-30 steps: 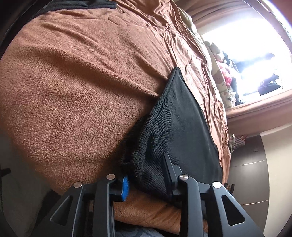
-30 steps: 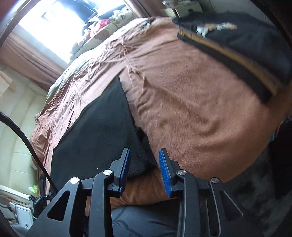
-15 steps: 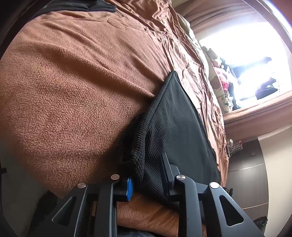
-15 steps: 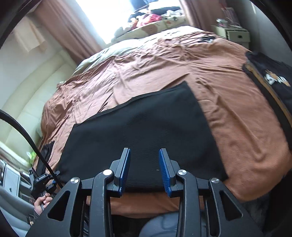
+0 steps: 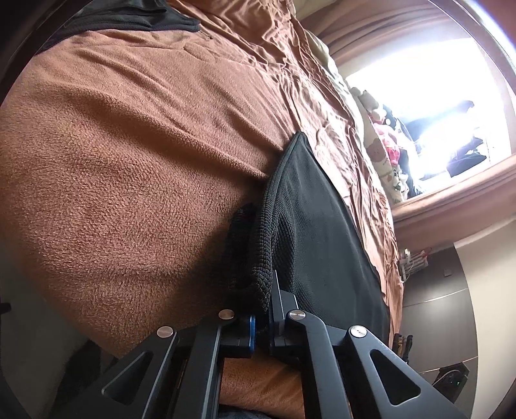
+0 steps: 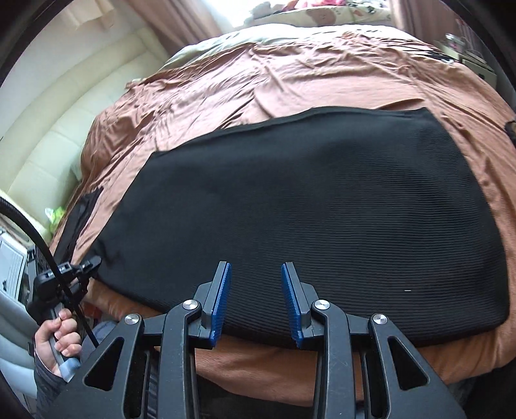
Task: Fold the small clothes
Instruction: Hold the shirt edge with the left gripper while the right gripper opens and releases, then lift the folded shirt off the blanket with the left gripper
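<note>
1. Since a second ago, the left gripper (image 5: 262, 322) has been closed from a wide stance onto the near corner of the black knit garment (image 6: 306, 206), and the right gripper (image 6: 255, 301) has been swung from the garment's side edge to face its near hem squarely
2. The left gripper is now clenched on a bunched fold of the garment's corner; the ribbed edge is seen pinched between the blue pads and rising out of them, so that corner is secured for lifting
3. The right gripper is held released, its jaws apart, with the near hem lying just below and between the blue pads (image 6: 222, 299); nothing is gripped by it yet
4. The garment is spread flat on the brown blanket (image 5: 135, 167) covering the bed, its near hem along the bed's front edge, presumably so both near corners can be reached from where the person stands
5. The step in hand is judged to be the taking of the near hem at two places, so that it can be carried over toward the far edge in one fold
6. A second dark garment (image 5: 129, 17) lies at the far end of the blanket in the left wrist view, well apart from the working piece
</note>
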Demonstrator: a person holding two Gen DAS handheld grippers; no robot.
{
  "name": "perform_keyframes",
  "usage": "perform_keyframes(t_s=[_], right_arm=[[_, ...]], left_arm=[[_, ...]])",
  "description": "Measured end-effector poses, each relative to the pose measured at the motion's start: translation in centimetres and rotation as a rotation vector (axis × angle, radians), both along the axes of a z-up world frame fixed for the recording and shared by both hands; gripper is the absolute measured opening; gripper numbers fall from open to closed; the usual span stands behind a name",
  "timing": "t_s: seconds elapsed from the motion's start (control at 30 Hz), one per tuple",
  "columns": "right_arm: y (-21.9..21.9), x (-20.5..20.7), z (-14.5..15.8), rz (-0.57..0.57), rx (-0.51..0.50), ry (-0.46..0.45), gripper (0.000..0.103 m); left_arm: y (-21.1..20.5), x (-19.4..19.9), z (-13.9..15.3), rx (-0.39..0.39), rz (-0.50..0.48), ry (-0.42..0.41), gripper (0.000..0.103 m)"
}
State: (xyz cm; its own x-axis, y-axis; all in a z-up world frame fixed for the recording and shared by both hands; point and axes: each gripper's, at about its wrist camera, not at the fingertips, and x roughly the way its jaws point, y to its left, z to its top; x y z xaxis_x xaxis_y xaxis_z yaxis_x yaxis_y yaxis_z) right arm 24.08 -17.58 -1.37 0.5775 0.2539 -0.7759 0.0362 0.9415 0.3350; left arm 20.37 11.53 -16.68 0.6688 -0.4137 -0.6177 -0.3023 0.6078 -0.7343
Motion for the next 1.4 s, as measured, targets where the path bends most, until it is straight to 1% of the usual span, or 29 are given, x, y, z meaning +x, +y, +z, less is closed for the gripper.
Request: perform_keyframes(t_s=[0.13,0.23,0.3,0.37,0.43,0.53,0.57,0.6,0.73,0.97,1.1,1.4], right_arm=[[1.6,2.4,-1.8,0.058,-0.012,0.03,0.03],[2.5,3.0,-3.0,0.083,-0.045,0.059,0.029],[2.7,3.3,-4.2,0.093,-0.061,0.098,0.026],[2.6,3.2,-4.9,0.093,-0.072,0.125,0.021],[2.7,3.0,-4.8,0.108,-0.084,0.123,0.021],[3.2,3.4,-4.2,0.144,-0.12,0.148,0.015],[3.3,3.5,-4.0,0.154,-0.117,0.151,0.011],[3.4,3.6,-3.7,0.161,-0.111,0.149,0.011],[3.9,4.5,-2.7,0.16,-0.126,0.123,0.01],[4.5,7.1,-4.3,0.133,-0.139,0.149,0.01],[4.9,8.4,-4.9,0.122,-0.141,0.151,0.01],[4.3,11.3,-5.2,0.105,-0.149,0.154,0.01]], left_arm=[[0.1,-0.1,-0.1,-0.01,0.004,-0.007,0.004],[0.2,-0.3,-0.3,-0.018,0.01,-0.008,0.004],[0.2,-0.4,-0.3,-0.018,0.01,-0.009,0.004],[0.2,-0.5,-0.2,-0.019,0.011,-0.01,0.004],[0.3,-0.5,-0.3,-0.024,0.011,-0.01,0.004],[0.3,-0.5,-0.4,-0.035,0.016,-0.006,0.004],[0.3,-0.5,-0.4,-0.035,0.016,-0.006,0.004],[0.3,-0.5,-0.4,-0.033,0.015,-0.008,0.004],[0.1,-0.5,-0.1,-0.02,0.016,-0.013,0.004],[0.2,-0.6,-0.1,-0.024,0.02,-0.008,0.004],[0.3,-0.6,-0.5,-0.035,0.032,0.012,0.004],[0.0,-0.5,-0.4,-0.021,0.04,0.016,0.004]])
